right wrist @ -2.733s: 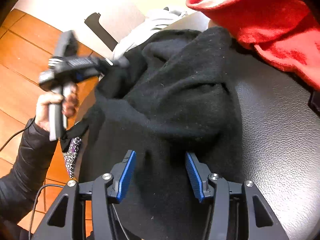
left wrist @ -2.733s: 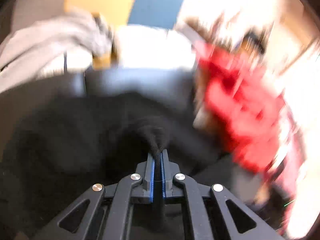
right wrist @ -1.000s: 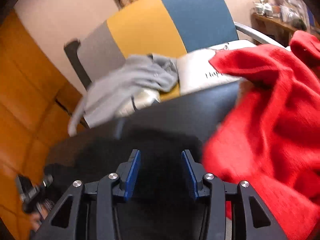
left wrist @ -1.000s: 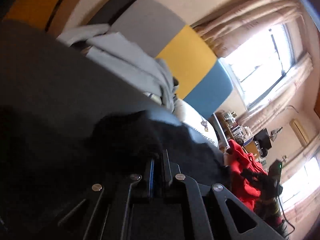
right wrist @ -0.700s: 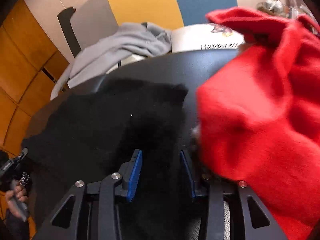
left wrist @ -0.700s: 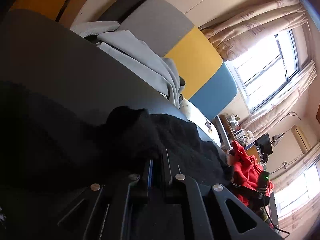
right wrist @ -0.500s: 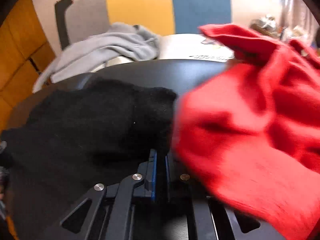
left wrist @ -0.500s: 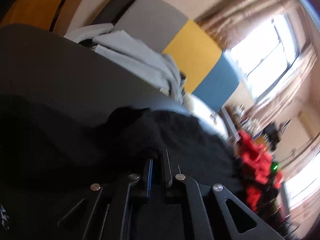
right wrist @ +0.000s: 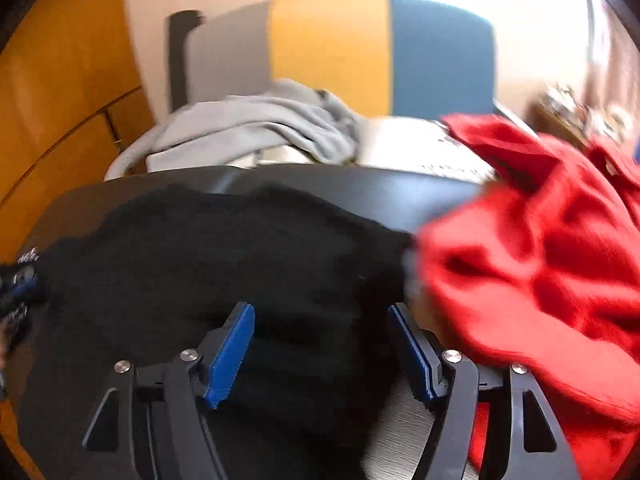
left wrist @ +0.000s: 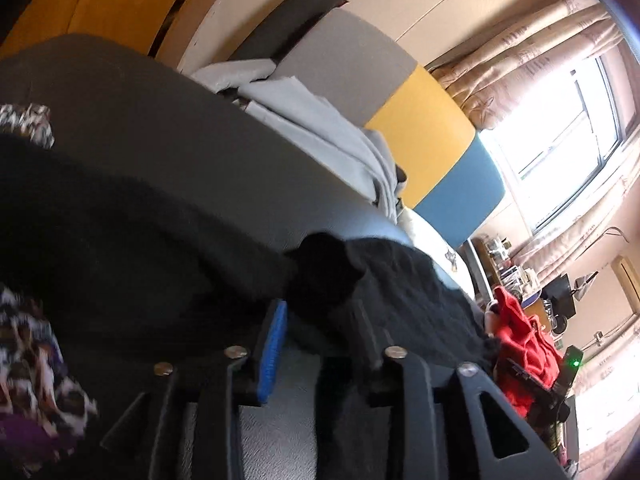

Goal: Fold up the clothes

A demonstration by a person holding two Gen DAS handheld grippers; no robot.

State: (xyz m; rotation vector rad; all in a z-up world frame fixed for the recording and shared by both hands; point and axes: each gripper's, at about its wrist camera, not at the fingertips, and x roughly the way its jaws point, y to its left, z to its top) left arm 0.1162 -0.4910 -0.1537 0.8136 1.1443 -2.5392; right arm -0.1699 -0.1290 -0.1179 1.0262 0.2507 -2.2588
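A black knit garment [right wrist: 224,256] lies spread on the dark table [right wrist: 360,188]; it also shows in the left wrist view [left wrist: 120,232]. My right gripper [right wrist: 324,320] is open just above its near edge, holding nothing. My left gripper [left wrist: 320,316] is open, its blue-padded fingers either side of a raised fold of the black garment [left wrist: 324,272]. A red garment [right wrist: 540,248] lies heaped at the right, next to the black one; in the left wrist view it [left wrist: 524,344] is far off at the right.
A grey garment [right wrist: 256,128] is draped on a grey, yellow and blue chair [right wrist: 332,52] behind the table. A patterned cloth [left wrist: 36,368] lies at the left table edge. A window with curtains [left wrist: 560,128] is at the right.
Both grippers were shut on the black garment half a second ago and have opened, letting it go. The garment now lies flatter on the table.
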